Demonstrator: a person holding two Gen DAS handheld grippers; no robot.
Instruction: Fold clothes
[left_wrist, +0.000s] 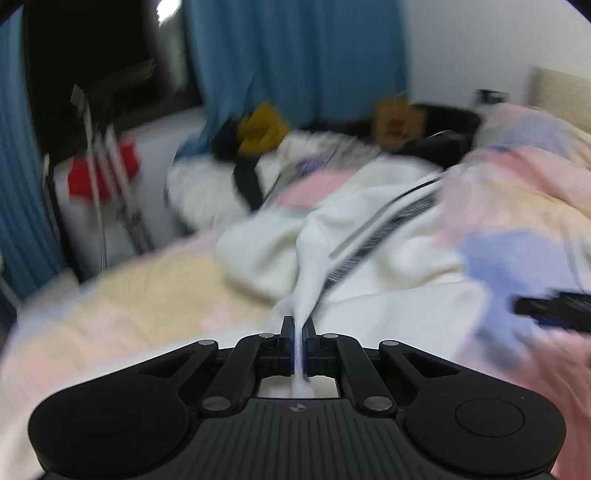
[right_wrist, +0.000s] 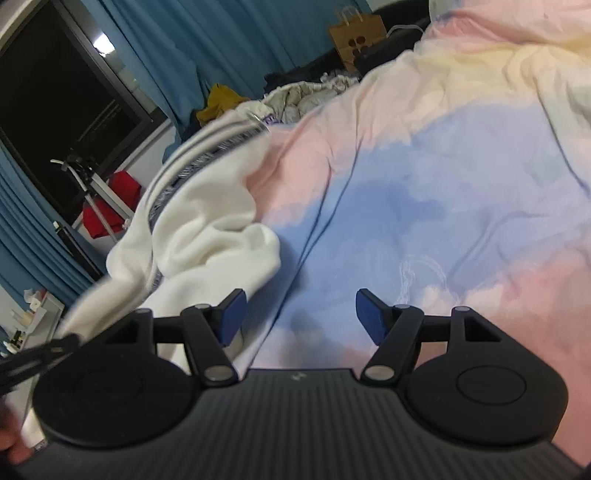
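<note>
Pastel duvet (right_wrist: 424, 184): left hand-held gripper (left_wrist: 299, 332) pinching white garment (left_wrist: 369, 229); right hand-held gripper (right_wrist: 299, 314) agape beside it.

Dim indoor light, heavy motion blur in left view, fisheye bending at edges.

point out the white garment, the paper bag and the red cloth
white garment (right_wrist: 207, 229): right wrist view, on its bunched body
paper bag (right_wrist: 356, 33): right wrist view, on its front face
red cloth (right_wrist: 110, 206): right wrist view, on its middle

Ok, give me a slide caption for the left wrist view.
Left gripper shut on white garment, pulling it taut over the pastel bedspread.
</note>
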